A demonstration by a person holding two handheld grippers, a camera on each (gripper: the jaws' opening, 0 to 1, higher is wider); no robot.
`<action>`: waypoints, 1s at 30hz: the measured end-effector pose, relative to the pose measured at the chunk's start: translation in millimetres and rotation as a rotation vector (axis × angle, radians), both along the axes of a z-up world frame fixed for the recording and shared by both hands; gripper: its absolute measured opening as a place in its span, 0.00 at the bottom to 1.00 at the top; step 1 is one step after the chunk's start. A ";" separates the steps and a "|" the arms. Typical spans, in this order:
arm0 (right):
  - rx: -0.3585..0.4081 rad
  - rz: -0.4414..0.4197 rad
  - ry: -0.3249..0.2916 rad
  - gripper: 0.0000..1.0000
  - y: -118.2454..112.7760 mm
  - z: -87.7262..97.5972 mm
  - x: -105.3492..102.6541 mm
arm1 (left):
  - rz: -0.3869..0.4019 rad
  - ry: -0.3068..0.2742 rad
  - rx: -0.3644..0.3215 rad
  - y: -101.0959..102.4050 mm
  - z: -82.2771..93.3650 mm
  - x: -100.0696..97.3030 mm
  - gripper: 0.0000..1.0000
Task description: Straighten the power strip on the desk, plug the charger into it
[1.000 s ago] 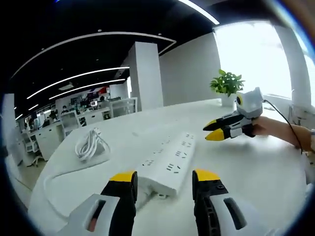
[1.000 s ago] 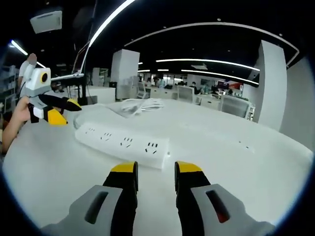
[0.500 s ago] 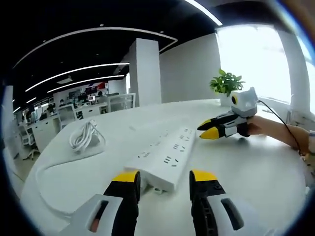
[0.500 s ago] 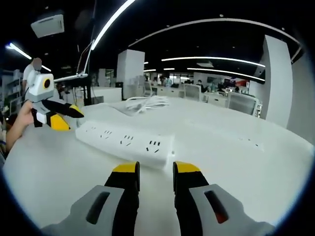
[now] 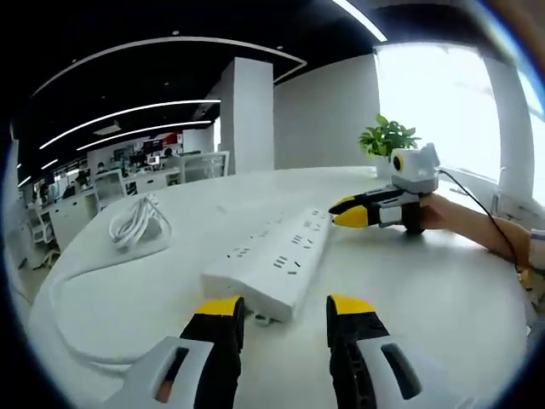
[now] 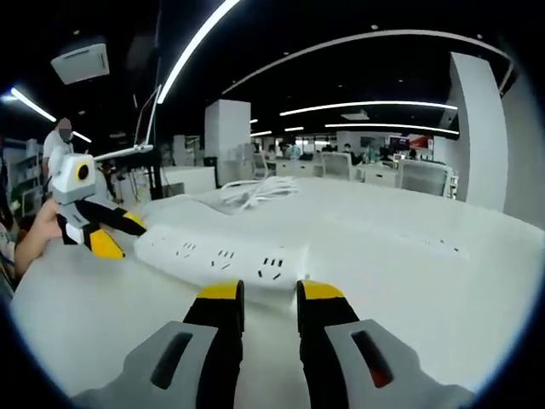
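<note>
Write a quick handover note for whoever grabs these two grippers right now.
Left gripper: open, empty, at one end of the power strip.
Right gripper: open, empty, at the other end of the strip.
The strip lies on the white desk, its cord running to a coiled bundle beyond it.
Done: neither gripper grips anything yet, and no charger is plugged in.
Left: straighten the strip, then find the charger, which I cannot pick out, and plug it in.

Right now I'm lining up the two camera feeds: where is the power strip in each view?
Left gripper view: the power strip runs diagonally across the centre, just beyond the left gripper.
Right gripper view: it lies across the centre-left, just beyond the right gripper.
Shared landmark: the coiled white cable behind it.
</note>
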State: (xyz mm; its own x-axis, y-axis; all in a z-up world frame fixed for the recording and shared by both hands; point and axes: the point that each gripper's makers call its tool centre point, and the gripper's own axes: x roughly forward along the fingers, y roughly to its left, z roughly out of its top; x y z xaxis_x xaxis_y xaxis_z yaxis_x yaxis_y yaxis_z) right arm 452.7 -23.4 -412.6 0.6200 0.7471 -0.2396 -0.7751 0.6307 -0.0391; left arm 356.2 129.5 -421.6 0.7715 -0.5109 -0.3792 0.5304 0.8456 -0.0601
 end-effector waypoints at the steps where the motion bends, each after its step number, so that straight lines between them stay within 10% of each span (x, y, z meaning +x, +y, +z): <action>1: 0.000 0.001 0.002 0.24 0.0 0.0 0.6 | 0.001 0.002 -0.007 0.0 0.1 0.6 0.39; 30: -0.009 -0.010 0.041 0.24 1.0 -7.7 4.2 | 0.022 -0.004 -0.079 1.1 -1.5 6.2 0.30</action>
State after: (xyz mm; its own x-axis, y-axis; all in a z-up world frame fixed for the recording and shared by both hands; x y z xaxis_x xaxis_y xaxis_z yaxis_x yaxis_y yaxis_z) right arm 456.9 -22.4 -420.3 0.6168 0.7386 -0.2722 -0.7698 0.6381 -0.0130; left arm 362.4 130.7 -423.1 0.7844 -0.5220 -0.3351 0.5119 0.8498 -0.1255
